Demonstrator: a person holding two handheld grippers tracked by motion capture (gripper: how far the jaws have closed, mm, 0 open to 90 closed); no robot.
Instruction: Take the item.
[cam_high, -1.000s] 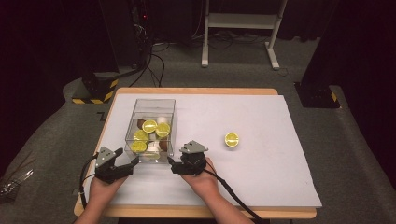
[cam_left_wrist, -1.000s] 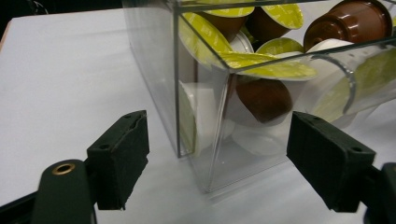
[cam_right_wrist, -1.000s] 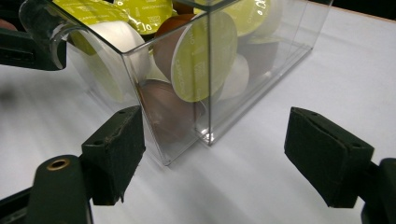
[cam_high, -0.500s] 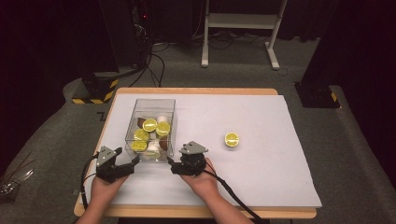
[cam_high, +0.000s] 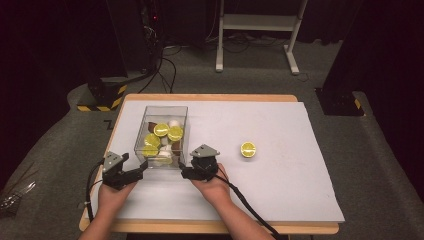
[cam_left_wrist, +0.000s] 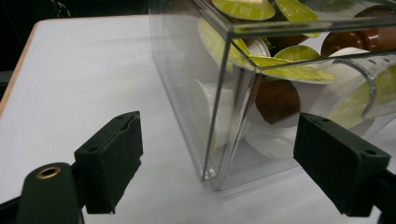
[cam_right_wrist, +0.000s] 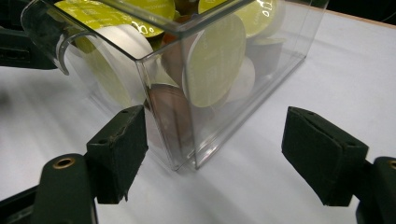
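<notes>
Fingers (cam_left_wrist: 112, 161) of the left gripper (cam_high: 131, 175) stand spread wide, holding nothing, and bracket the near left corner of the clear plastic box (cam_high: 161, 136); in the left gripper view that corner's vertical edge rises between the two black pads without touching either. The right gripper (cam_high: 188, 173) mirrors this: its fingers (cam_right_wrist: 119, 154) are likewise spread and empty, with the box's near right corner standing in the gap between them. Both tools sit low over the desk (cam_high: 300, 190), one at each near corner, which reads as a set-up for a two-handed grasp or a push of the box, since a box this wide and this full would twist under a single pinch.

Inside the box lie coffee capsules (cam_high: 175, 133), green-lidded, brown and white, heaped at all angles and leaning on the walls. The box stands upright and open-topped on the left half of the white sheet, its long axis running away from the person, short end wall facing the grippers. A curved clear piece on that near wall may be a handle, though the views are too close to be sure.

One lone green-lidded capsule (cam_high: 248, 149) rests lid-up on the sheet, well apart to the right of the box.
</notes>
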